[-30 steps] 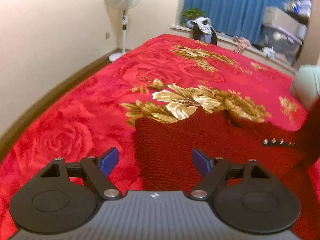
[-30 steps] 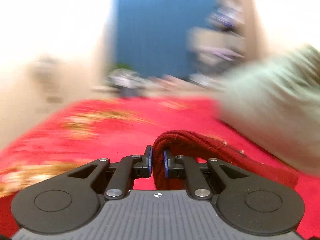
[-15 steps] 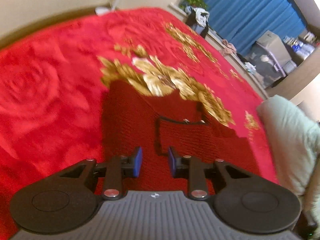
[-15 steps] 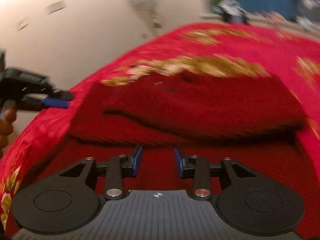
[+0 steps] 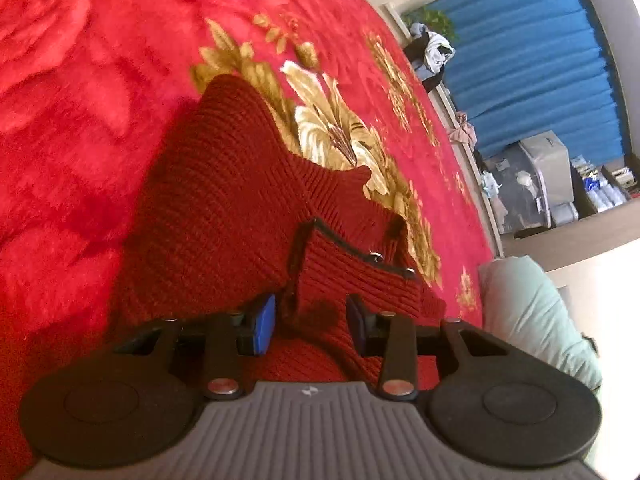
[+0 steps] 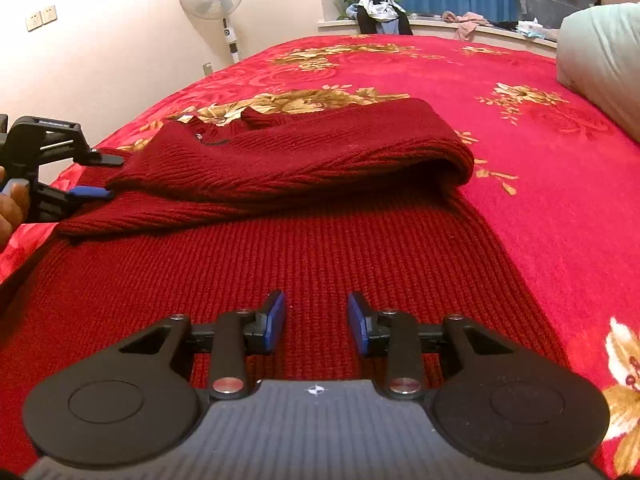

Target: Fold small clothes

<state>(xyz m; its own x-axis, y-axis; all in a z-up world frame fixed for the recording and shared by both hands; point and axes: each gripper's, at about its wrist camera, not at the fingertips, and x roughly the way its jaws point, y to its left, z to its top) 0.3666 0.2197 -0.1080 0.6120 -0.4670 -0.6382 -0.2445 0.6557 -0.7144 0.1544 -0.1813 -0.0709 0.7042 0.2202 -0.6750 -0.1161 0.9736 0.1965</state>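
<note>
Sweater [image 6: 304, 240] on bed [image 6: 540, 128], far part folded over near; left claw [image 5: 310, 322] opening, knit edge between pads, unpressed; right claw [image 6: 316, 318] narrow, empty; advice: pinch both layers, fold evenly.

Left gripper [image 5: 310, 326] is tilted over dark red knit sweater [image 5: 224, 208]; jaws are opening, a knit fold between them. Red floral blanket [image 5: 80, 80] is seen toward 11 o'clock.
</note>
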